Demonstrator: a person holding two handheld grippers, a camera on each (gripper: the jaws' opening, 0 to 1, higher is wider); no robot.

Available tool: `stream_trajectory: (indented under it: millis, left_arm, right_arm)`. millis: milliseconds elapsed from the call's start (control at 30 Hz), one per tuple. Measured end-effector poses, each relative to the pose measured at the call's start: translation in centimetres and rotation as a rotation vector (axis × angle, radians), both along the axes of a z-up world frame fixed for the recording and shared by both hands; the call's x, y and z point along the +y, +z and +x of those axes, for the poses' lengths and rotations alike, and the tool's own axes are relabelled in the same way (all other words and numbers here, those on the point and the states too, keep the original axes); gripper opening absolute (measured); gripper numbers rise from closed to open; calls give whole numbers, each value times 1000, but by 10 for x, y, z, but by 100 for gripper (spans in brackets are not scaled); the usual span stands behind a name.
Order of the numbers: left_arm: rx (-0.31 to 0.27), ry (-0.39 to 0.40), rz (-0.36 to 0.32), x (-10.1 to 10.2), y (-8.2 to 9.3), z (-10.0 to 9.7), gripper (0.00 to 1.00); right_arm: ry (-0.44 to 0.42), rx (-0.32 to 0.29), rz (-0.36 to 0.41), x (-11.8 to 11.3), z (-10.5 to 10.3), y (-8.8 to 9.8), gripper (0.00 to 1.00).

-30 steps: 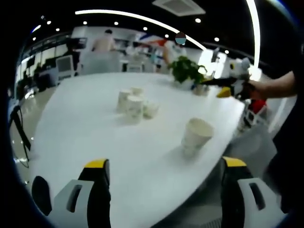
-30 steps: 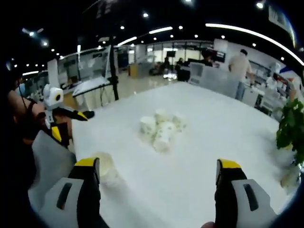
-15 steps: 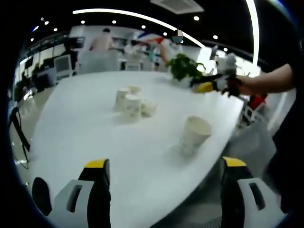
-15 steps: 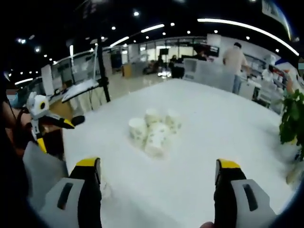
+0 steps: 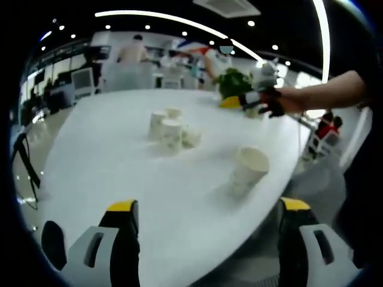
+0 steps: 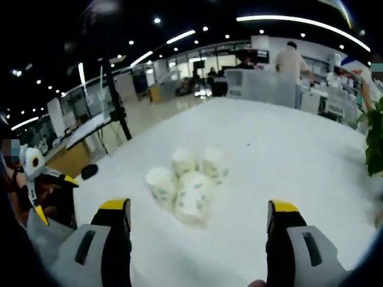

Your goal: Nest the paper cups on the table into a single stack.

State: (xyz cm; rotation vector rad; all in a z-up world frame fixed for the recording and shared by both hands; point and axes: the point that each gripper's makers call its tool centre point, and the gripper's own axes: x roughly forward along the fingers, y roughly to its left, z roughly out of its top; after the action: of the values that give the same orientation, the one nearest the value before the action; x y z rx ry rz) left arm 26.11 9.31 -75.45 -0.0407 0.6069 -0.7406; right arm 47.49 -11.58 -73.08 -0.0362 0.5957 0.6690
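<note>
In the left gripper view we find the left hand-held gripper (image 5: pixel 206 224) at the bottom of the frame, its two yellow-tipped jaws set wide apart with nothing between them. It hangs over the near edge of a white table (image 5: pixel 102 155). A single paper cup (image 5: pixel 246 170) stands upright at right of centre, apart from the others and nearest the jaws. A cluster of paper cups (image 5: pixel 170 131) sits above centre, well beyond the single cup; two stand upright, and the rest are too small for us to tell their attitude. At upper right, a person's forearm (image 5: pixel 326 95) reaches in, holding the right hand-held gripper (image 5: pixel 230 101) over the far part of the table, near a green potted plant (image 5: pixel 230 82). We cannot tell from this view how that gripper's jaws stand.

In the right gripper view we note the right hand-held gripper's own jaws, likewise yellow-tipped, spread wide at the bottom of the frame and holding nothing. The cluster of cups (image 6: pixel 188 185) lies at centre, just above the gap between the jaws; it comprises several printed white cups touching or just beside one another, some upright and at least one lying tilted toward the camera. The left hand-held gripper (image 6: pixel 60 179) appears at the left edge, off the table's edge. Green leaves (image 6: pixel 376 137) show at the right edge. People stand in the office background at upper right.
</note>
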Motion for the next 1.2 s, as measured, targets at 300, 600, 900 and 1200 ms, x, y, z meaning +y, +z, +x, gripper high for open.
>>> stream_trajectory:
  millis: [300, 600, 900, 1200]
  left_arm:
    - [15, 28, 0, 4, -6, 1, 95]
    - [25, 39, 7, 8, -8, 3, 95]
    - [31, 50, 9, 11, -10, 9, 95]
    - [46, 74, 15, 20, -14, 10, 95]
  right_arm:
    - [-84, 70, 80, 15, 36, -16, 92]
    - [-105, 112, 99, 36, 59, -31, 87]
    - [-150, 180, 109, 45, 71, -57, 82]
    - [-155, 226, 82, 51, 78, -80, 77]
